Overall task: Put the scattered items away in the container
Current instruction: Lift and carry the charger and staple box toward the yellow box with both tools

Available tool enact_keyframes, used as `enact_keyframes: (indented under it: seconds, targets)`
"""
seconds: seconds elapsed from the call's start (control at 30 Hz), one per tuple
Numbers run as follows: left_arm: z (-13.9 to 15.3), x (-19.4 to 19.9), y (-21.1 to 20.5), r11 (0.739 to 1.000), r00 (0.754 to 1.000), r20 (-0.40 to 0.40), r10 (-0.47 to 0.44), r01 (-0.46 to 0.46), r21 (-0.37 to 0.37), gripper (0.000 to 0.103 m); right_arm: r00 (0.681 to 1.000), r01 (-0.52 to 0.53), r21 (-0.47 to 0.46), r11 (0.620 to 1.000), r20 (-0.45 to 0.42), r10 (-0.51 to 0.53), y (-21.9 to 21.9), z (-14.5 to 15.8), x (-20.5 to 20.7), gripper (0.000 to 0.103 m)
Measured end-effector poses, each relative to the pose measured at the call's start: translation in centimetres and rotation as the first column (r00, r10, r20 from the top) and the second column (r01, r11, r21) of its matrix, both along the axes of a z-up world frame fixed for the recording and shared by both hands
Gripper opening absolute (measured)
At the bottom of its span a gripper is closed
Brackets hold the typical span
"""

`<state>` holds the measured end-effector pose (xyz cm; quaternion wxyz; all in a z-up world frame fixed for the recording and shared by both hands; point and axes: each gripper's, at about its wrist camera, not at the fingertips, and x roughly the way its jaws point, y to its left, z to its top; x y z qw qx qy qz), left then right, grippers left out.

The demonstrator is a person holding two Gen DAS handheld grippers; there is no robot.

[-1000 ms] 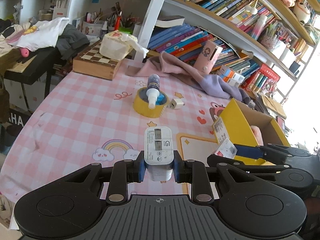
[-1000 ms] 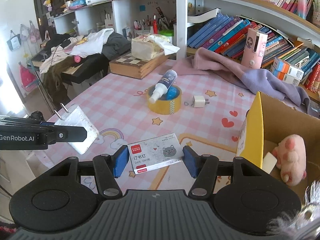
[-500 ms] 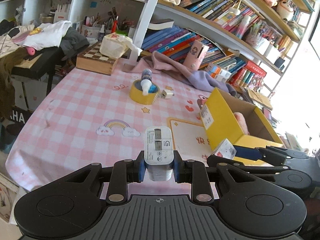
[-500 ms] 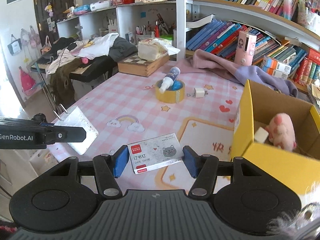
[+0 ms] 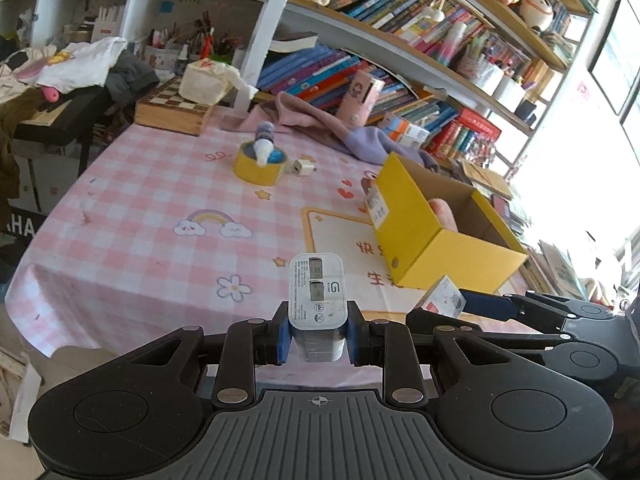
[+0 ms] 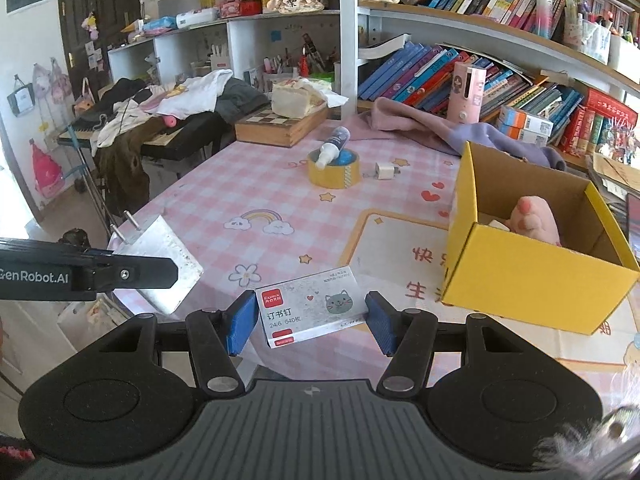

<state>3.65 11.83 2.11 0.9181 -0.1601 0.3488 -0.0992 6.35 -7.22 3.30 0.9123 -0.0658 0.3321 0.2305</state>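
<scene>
So we're holding the left tool (image 5: 316, 338) with its blue pads pinching a white charger brick (image 5: 317, 292) tight, plug end pointing back toward us in the other view, where you can see its two prongs sticking up. We're holding the right tool (image 6: 311, 322) clamped on a little box of staples (image 6: 310, 306) with a grey cat face printed on it, gripped at its short ends. Both are hanging in the air above the near edge of the bench (image 5: 140, 240), which is wearing a pink checkered cloth with a rainbow and stars on it. The yellow cardboard box (image 6: 532, 276) we're filling is sitting open on the right side of the bench, just ahead of the right tool, and we're already seeing a pink plush toy (image 6: 534, 218) lying inside it. Further back, a roll of yellow tape (image 6: 334, 170) is lying flat with a small white-and-dark bottle (image 6: 332, 146) leaning across its hole, and a small white plug adapter (image 6: 385, 171) is sitting just beside the roll. Behind those, a purple cloth (image 6: 440, 128) is bunched up against the bookshelf, and a wooden chessboard box (image 6: 280, 126) is carrying a tissue pack (image 6: 298, 98) on top.
</scene>
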Motion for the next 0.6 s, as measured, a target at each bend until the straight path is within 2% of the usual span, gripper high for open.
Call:
enact_keyframes:
  seconds: [0.3, 0.6]
  targets:
    - [-0.4, 0.2, -2.2, 0.996, 0.996, -0.013, -0.091, 0.091, -0.011, 0.025, 0.996, 0.091, -0.01, 0.996, -0.019, -0.092, -2.4, -0.4, -1.4, 0.057]
    - [-0.7, 0.6, -4.9, 0.98, 0.981, -0.016, -0.196, 0.196, -0.022, 0.025, 0.981, 0.192, -0.021, 0.981, -0.024, -0.193, -5.3, -0.5, -3.0, 0.057]
